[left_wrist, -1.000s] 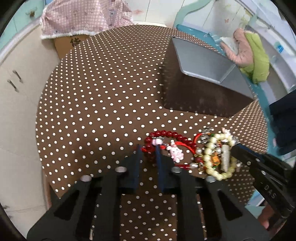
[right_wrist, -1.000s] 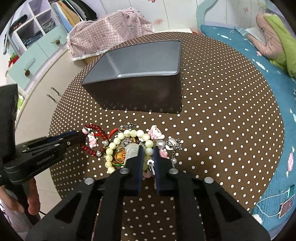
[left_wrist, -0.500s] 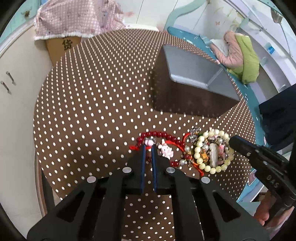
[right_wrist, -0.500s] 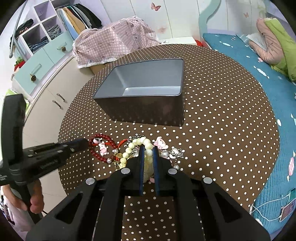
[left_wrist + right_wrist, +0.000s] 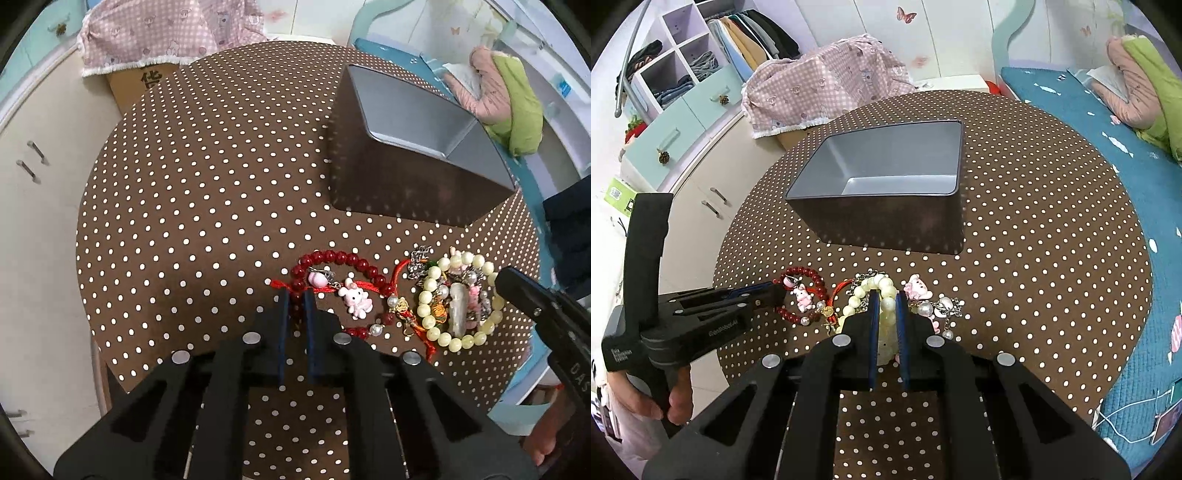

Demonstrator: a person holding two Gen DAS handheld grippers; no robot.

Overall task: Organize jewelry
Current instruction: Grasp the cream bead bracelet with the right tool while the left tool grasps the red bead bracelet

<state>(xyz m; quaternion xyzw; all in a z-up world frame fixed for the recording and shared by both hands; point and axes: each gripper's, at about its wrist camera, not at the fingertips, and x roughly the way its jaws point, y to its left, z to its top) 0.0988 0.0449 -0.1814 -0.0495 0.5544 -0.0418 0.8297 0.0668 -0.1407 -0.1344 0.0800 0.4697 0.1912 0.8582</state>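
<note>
A red bead bracelet (image 5: 341, 255) with a pink bunny charm (image 5: 356, 297) lies on the brown dotted table (image 5: 184, 184). My left gripper (image 5: 295, 297) is shut on its near beads. To its right sits a tangle of cream beads (image 5: 428, 295), chains and charms. In the right wrist view my right gripper (image 5: 886, 297) is shut on the cream bead bracelet (image 5: 875, 283). The left gripper (image 5: 775, 291) comes in from the left onto the red bracelet (image 5: 814, 279). An open grey tin box (image 5: 886, 218) stands behind the jewelry.
A pink charm (image 5: 916, 290) and a pearl chain (image 5: 942, 308) lie right of the cream beads. A person's hand (image 5: 674, 402) holds the left tool. Cabinets (image 5: 713, 199) border the table's left, a blue bed (image 5: 1108, 122) its right.
The left jaws have narrowed onto the red bracelet's beads. Both views now take in more of the far table and the box. The right gripper still pinches the cream beads.
</note>
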